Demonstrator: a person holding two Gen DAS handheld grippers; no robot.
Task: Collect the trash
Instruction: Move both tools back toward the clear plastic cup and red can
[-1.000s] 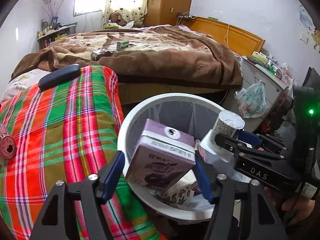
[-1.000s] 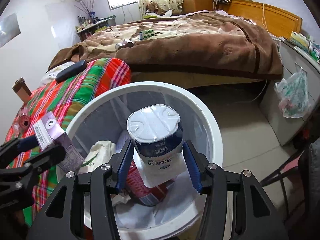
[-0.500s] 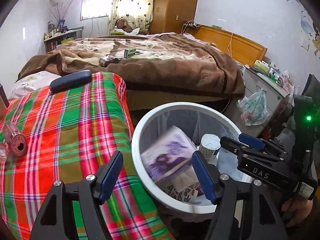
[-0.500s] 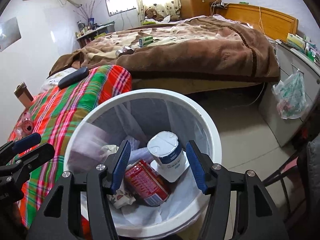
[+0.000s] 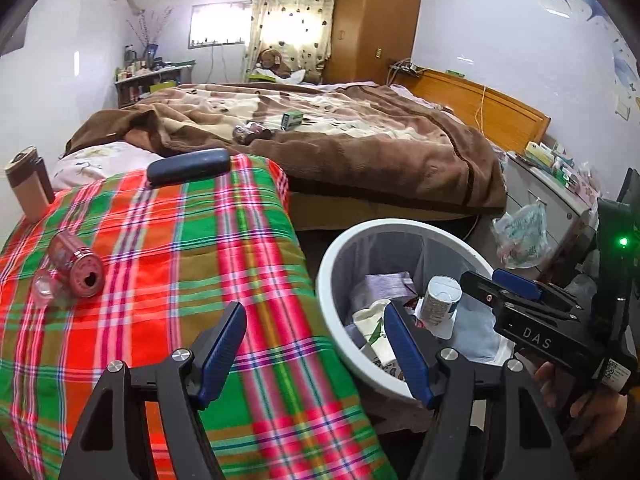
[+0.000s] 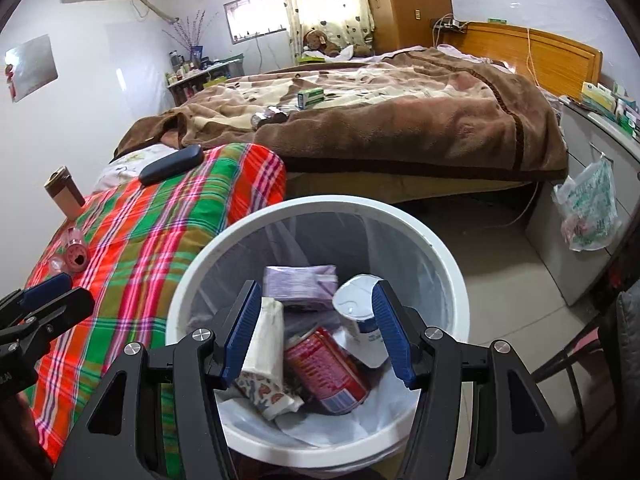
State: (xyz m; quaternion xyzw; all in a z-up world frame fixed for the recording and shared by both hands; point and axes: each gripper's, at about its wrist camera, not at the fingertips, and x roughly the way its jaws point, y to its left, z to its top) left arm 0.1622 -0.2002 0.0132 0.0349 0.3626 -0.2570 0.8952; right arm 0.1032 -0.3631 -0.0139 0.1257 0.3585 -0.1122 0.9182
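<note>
White bin (image 6: 448, 268) holds purple carton (image 6: 301, 286) and cup (image 6: 356, 312) below right gripper (image 6: 316, 332), parted, empty; left gripper (image 5: 314, 354) likewise.

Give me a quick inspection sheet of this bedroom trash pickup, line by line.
Surface: plaid blanket.
Job's things: white bin holds purple carton, red can, white cup; pink can lies on the plaid.
Clutter: dark case, brown carton.
Tongs: left tongs and right tongs open, empty.
Cables: cord on headboard.
Surroundings: brown bed, hanging plastic bag.
</note>
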